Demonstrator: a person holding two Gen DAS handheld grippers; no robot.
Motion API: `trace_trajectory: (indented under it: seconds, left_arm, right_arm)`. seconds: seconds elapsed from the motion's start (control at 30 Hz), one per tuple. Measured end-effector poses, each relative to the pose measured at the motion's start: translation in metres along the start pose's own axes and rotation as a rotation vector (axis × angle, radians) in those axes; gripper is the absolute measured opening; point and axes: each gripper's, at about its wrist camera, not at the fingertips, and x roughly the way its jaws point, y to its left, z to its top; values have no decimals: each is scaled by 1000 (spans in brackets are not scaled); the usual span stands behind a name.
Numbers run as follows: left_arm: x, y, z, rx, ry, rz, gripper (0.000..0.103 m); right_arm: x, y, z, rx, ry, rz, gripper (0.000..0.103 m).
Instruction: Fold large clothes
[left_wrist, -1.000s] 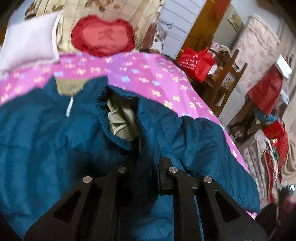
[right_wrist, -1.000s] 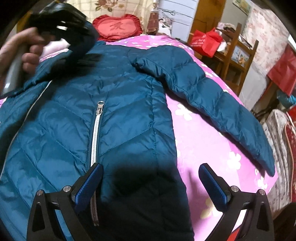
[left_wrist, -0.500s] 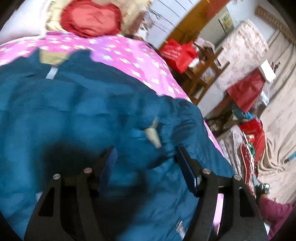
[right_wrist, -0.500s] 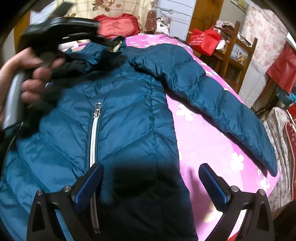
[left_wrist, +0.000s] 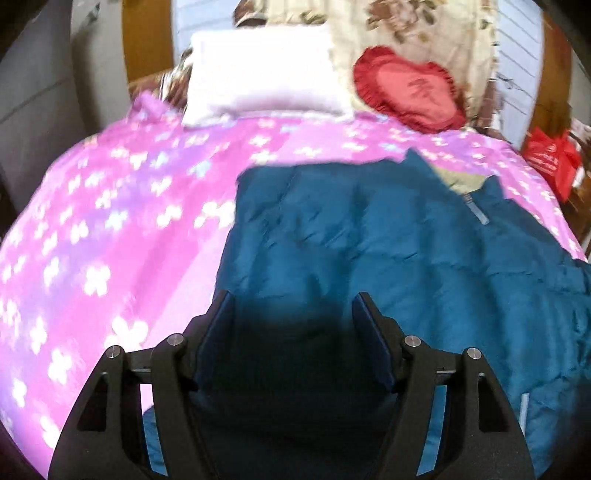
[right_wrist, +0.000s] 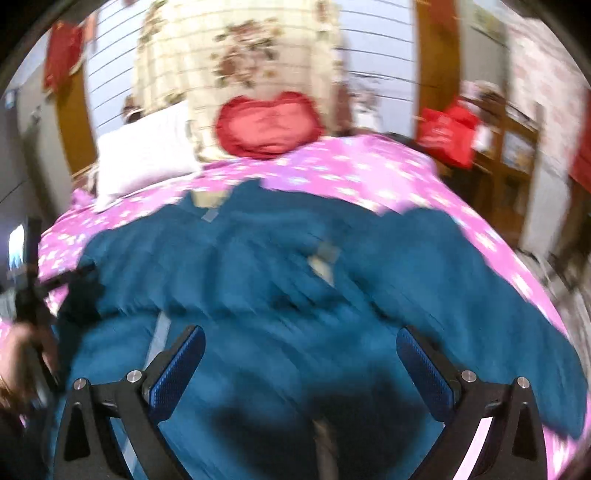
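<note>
On the pink flowered bed (left_wrist: 110, 240) we see the teal jacket (left_wrist: 369, 236) spread flat; our left hand-held gripper (left_wrist: 293, 332) and right hand-held gripper (right_wrist: 301, 363) both hover over it, jaws wide, holding nothing.

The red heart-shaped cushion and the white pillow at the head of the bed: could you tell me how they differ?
The red heart-shaped cushion is heart-shaped with a frilled edge; the white pillow is plain and rectangular. The cushion has a mark on its face, too blurred to read; the pillow shows none. The cushion leans on the floral bedding, the pillow sits to its left. Both rest on the pink bedspread, beyond the teal jacket.
</note>
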Motion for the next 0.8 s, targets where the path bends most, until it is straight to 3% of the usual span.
trace_trajectory:
  seconds: [0.1,0.17,0.27,0.33,0.37,0.43,0.5,0.57,0.73,0.8]
  left_arm:
    - [8,6,-11,-39,21,-18,70]
    - [9,8,-12,-44,24,-16,71]
    - [13,12,-9,-68,33,-33,73]
    - [12,13,-8,-84,34,-39,73]
    - [13,13,-8,-84,35,-38,73]
    - [13,9,-6,-72,38,-25,73]
    - [13,10,-5,-74,38,-22,74]
    - [13,11,-5,-80,38,-27,74]
    - [14,13,-5,-83,38,-32,74]
    - [14,13,-5,-85,38,-33,74]
  right_arm:
    - [47,37,26,-38,29,83,103]
    - [80,40,33,-45,70,104,103]
    - [119,11,27,16,162,63,102]
    - [138,-34,15,81,230,-24,99]
    - [140,-53,9,124,233,-18,99]
    - [136,-76,4,198,223,58,95]
    - [128,-68,10,155,214,13,93]
    - [112,-62,19,137,153,-43,93]
    - [90,-24,52,74,-6,14,95]
    - [108,-11,54,15,15,1,100]
